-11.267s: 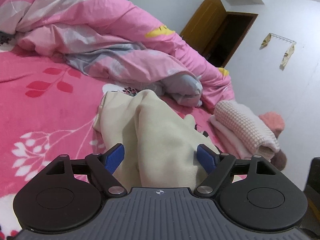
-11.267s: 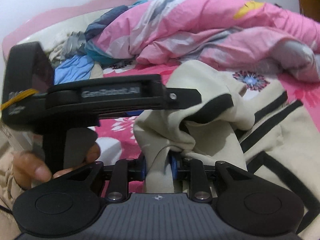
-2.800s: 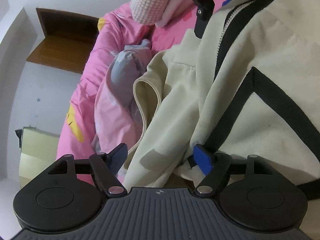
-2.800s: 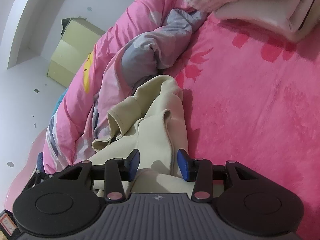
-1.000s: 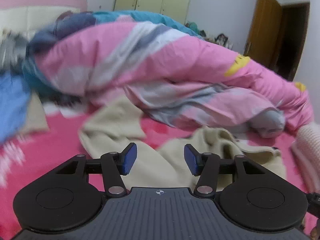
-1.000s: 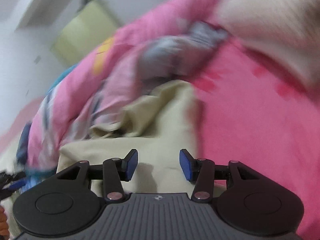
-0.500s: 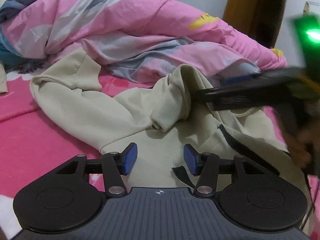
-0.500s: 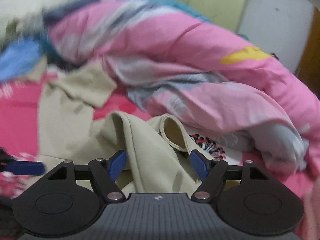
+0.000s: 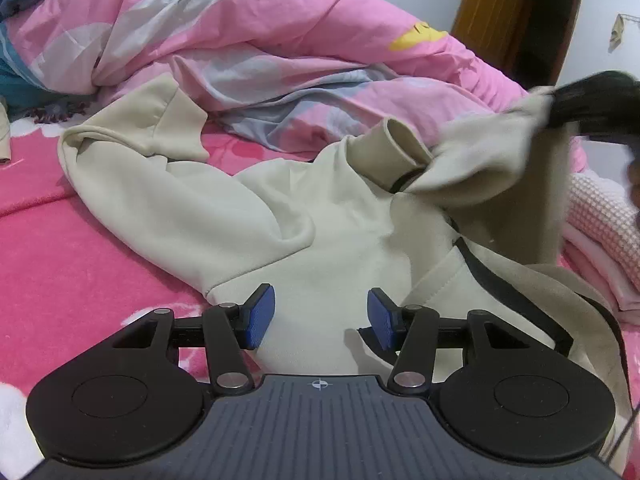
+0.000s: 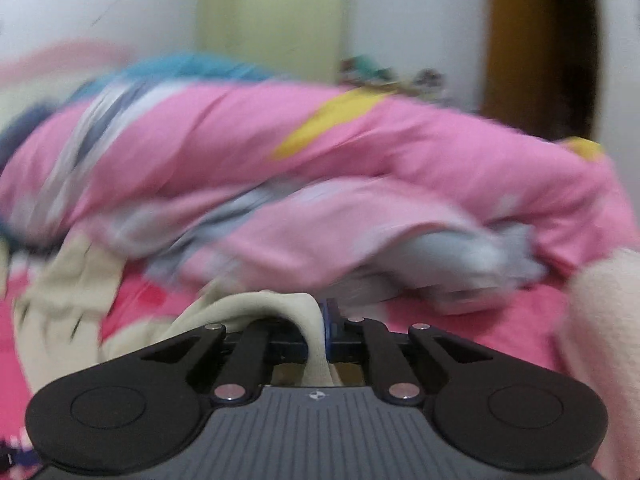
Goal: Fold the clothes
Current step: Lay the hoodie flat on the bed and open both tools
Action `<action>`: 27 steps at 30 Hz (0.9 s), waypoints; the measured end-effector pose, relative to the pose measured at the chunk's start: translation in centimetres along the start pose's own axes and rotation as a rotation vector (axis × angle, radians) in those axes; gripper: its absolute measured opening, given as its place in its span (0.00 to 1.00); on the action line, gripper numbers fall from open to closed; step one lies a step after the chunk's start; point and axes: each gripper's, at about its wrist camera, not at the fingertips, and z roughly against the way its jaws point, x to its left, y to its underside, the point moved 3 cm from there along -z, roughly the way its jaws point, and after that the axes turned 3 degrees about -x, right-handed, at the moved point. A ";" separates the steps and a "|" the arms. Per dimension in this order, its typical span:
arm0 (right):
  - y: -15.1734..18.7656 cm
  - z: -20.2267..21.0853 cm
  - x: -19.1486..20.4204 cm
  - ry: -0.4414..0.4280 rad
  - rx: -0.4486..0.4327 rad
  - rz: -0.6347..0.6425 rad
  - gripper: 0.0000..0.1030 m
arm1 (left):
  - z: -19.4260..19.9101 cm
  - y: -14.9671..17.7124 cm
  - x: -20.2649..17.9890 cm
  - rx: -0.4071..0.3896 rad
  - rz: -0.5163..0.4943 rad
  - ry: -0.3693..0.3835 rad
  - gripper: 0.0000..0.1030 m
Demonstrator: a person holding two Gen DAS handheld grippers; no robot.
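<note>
Your pink bed (image 9: 60, 248) is carrying a rumpled pink quilt (image 9: 280, 40) behind a cream hoodie (image 9: 248, 216) sprawling in front. Your right gripper (image 10: 322, 328) is closing its jaws, pinching hoodie fabric; your left gripper (image 9: 320, 316) is hovering spread over the hem.

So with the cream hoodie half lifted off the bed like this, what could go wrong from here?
The right gripper, closing, pinches only a thin fold of the cream hoodie, so it may slip out as it lifts.

The left gripper is open above the fabric, so the body may drag and bunch.

The lifted sleeve could snag the pink quilt.
</note>
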 end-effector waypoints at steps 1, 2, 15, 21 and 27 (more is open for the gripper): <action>-0.5 0.6 -2.0 0.033 -0.012 -0.043 0.06 | 0.0 0.0 0.0 0.000 -0.005 -0.004 0.49; -1.0 1.1 -3.9 0.065 -0.024 -0.086 0.06 | 0.0 0.1 -0.1 0.000 -0.009 -0.006 0.49; 5.6 -0.7 -19.9 0.454 0.179 -0.301 0.06 | -0.2 0.0 0.6 0.004 0.000 -0.020 0.49; 8.4 -2.9 -16.8 0.469 0.295 -0.016 0.35 | -0.3 0.1 0.5 0.005 -0.013 -0.033 0.49; 8.8 -0.6 -12.5 0.426 0.315 0.226 0.83 | -0.3 0.1 0.7 0.005 -0.014 -0.031 0.50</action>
